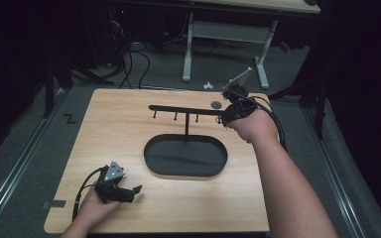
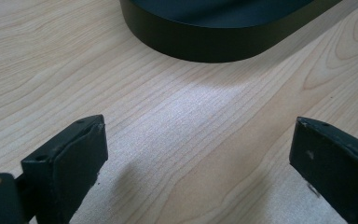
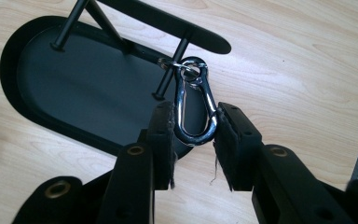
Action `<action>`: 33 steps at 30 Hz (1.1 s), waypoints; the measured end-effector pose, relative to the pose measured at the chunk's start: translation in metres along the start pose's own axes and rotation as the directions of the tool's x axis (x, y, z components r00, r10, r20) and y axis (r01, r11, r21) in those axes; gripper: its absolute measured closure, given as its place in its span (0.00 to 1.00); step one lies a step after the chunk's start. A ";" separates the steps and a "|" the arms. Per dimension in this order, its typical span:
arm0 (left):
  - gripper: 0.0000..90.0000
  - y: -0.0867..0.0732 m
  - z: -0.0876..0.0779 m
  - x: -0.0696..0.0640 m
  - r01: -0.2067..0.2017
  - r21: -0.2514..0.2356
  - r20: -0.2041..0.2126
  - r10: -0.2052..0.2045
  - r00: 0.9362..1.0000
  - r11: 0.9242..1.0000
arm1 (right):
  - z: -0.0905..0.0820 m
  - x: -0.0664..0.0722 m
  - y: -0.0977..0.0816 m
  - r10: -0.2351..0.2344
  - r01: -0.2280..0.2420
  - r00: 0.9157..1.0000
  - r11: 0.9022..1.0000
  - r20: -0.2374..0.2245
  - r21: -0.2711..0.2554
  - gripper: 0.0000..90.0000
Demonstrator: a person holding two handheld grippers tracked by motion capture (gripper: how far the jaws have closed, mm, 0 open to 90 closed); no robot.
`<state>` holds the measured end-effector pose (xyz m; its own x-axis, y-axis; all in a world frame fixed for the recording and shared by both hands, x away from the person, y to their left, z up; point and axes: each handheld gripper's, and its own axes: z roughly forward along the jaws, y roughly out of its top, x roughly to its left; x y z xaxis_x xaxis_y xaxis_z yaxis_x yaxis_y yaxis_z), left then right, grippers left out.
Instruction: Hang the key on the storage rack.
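Dark surroundings and a grey carpeted floor frame a pale wood-grain counter, behind which a white-legged desk is seen.

At the right gripper, the jaws are closed against the two long sides of a chromed snap hook, which is clamped at its lower, rounded end. The hook is held with its eye uppermost, and the eye is set at one of the short pegs hanging beneath the crossbar of a black stand. A small split ring appears to be threaded through the eye beside the peg; whether the eye is already around the peg cannot be told. This low grip is judged to leave the eye clear for hanging. In the high view, the right gripper is seen at the right end of the crossbar.

The snap hook is bright, mirror-finished metal, pear-shaped, with a spring gate along one side.

At the left gripper, the jaws are wide apart with nothing between them, over bare counter just short of the wall of the oval black tray forming the stand's base. In the high view, the left gripper is rested at the near left of the counter, well apart from the right, presumably kept clear.
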<state>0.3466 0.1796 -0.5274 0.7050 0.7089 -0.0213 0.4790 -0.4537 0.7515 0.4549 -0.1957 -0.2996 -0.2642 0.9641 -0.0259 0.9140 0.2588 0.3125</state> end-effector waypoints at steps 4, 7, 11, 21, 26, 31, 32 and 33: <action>0.05 0.000 0.000 0.000 0.000 0.000 0.000 0.000 1.000 1.000 | 0.002 -0.002 0.001 0.007 -0.007 1.000 1.000 0.000 -0.001 0.76; 0.05 0.000 0.000 0.000 -0.002 0.002 0.002 0.002 1.000 1.000 | 0.003 -0.003 0.001 0.006 -0.006 1.000 1.000 0.007 0.008 0.76; 0.05 0.000 0.001 -0.001 -0.004 0.004 0.003 0.004 1.000 1.000 | 0.005 -0.001 0.002 0.002 -0.002 1.000 1.000 0.012 0.017 0.75; 0.05 0.000 0.001 -0.001 -0.005 0.005 0.003 0.004 1.000 1.000 | 0.007 0.001 0.001 -0.004 0.004 1.000 1.000 0.011 0.024 0.75; 0.05 0.001 0.001 -0.001 -0.005 0.006 0.004 0.005 1.000 1.000 | 0.005 0.000 0.002 -0.002 0.002 1.000 1.000 0.019 0.019 0.75; 0.05 0.000 0.001 -0.001 -0.005 0.006 0.004 0.005 1.000 1.000 | 0.004 0.000 0.004 0.002 -0.003 1.000 1.000 0.019 0.013 0.75; 0.05 0.000 0.001 -0.001 -0.005 0.005 0.004 0.005 1.000 1.000 | 0.005 0.000 0.004 0.002 -0.003 1.000 1.000 0.021 0.014 0.75; 0.05 0.001 0.001 -0.001 -0.004 0.005 0.003 0.004 1.000 1.000 | 0.005 0.000 0.005 0.003 -0.003 1.000 1.000 0.020 0.013 0.74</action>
<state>0.3469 0.1783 -0.5276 0.7087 0.7052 -0.0203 0.4787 -0.4596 0.7481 0.4605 -0.1939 -0.3026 -0.2554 0.9658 -0.0436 0.9188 0.2565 0.2999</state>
